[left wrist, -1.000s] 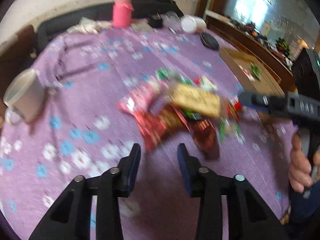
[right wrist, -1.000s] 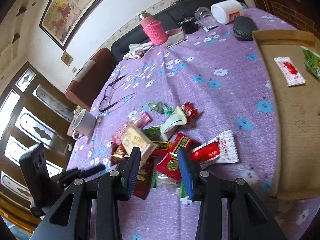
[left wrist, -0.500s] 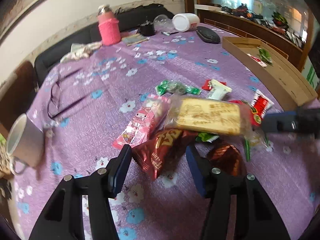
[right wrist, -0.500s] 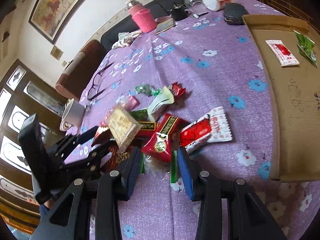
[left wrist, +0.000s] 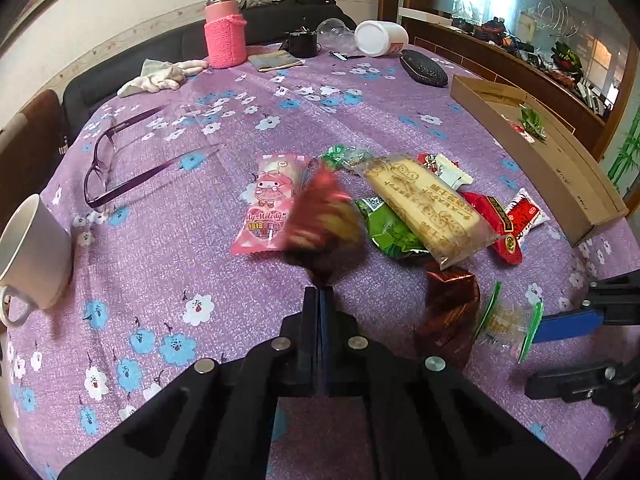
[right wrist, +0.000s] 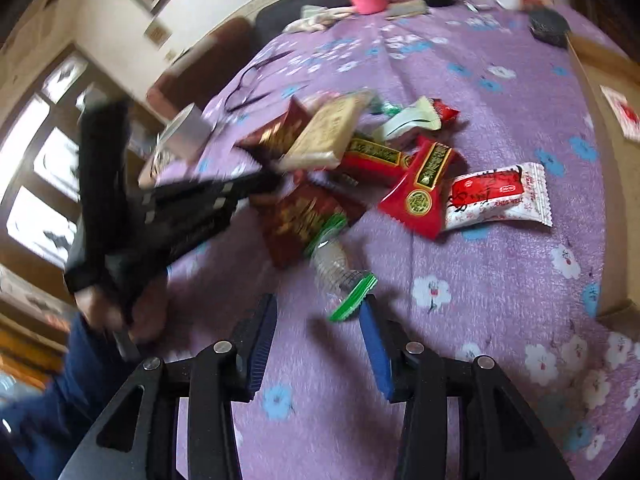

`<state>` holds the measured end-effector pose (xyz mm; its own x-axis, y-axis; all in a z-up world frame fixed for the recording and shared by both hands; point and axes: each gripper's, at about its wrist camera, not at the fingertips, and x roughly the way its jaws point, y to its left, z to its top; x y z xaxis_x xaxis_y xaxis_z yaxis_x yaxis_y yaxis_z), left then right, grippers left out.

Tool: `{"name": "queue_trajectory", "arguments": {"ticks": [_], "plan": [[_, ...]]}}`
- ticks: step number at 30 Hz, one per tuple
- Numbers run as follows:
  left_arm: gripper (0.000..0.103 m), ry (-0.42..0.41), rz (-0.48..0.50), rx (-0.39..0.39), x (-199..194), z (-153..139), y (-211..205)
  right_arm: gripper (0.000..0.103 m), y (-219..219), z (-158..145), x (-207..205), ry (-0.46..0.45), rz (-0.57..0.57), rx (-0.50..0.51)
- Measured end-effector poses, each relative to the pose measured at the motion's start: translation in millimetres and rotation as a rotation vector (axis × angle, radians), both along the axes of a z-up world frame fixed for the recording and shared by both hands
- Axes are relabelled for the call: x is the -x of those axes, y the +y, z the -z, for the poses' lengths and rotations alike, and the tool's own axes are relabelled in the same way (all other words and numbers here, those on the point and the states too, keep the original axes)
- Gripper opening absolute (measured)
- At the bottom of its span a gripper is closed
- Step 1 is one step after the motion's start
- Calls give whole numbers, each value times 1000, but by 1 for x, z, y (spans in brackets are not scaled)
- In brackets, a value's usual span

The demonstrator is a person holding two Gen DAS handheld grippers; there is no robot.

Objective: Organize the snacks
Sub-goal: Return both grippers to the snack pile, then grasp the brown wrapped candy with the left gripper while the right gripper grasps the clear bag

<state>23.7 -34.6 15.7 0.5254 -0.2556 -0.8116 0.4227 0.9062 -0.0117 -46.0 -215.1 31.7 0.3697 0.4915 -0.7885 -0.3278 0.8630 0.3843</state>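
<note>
Left wrist view: left gripper (left wrist: 319,294) has its jaws pressed together on the near edge of a dark red packet (left wrist: 322,222), which is motion-blurred and lifted above the purple cloth (left wrist: 168,264). The snack pile sits mid-table: pink packet (left wrist: 272,203) just left of the red one, biscuit pack (left wrist: 426,207) to its right lying over a green packet (left wrist: 390,230), red sachets (left wrist: 502,222) further right. A clear green-ended wrapper (left wrist: 506,322) lies near right, beside the right gripper's blue finger (left wrist: 568,325). Cardboard tray (left wrist: 532,156) is on the right edge with a couple of snacks inside. Mug (left wrist: 34,248) near left, glasses (left wrist: 120,160) beyond it, pink bottle (left wrist: 224,28) far.

Right wrist view: blurred. Right gripper (right wrist: 318,342) is wide, nothing between the fingers; the green end of the clear wrapper (right wrist: 344,284) lies just ahead of them. Left gripper comes in from the left, clamping the dark red packet (right wrist: 280,132) over the pile. Red-white sachet (right wrist: 500,196) lies to the right.
</note>
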Motion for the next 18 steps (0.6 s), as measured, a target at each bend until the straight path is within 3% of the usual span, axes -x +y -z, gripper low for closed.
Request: {"name": "queue_trajectory", "arguments": {"ticks": [2,8,15,18], "plan": [[5,16,21,11,1,0,-1,46,4,-6,2,-65,8,86],[17,-6,36,38,7,-9,2,46,17,-8,-7,-117,-14,156],[21,-3,28,127,7,-19,16,47,34,4,-14,-174,-64,216],[34,-11,45,165,9,-25,17,41,36,5,-10,-214,-85,235]]}}
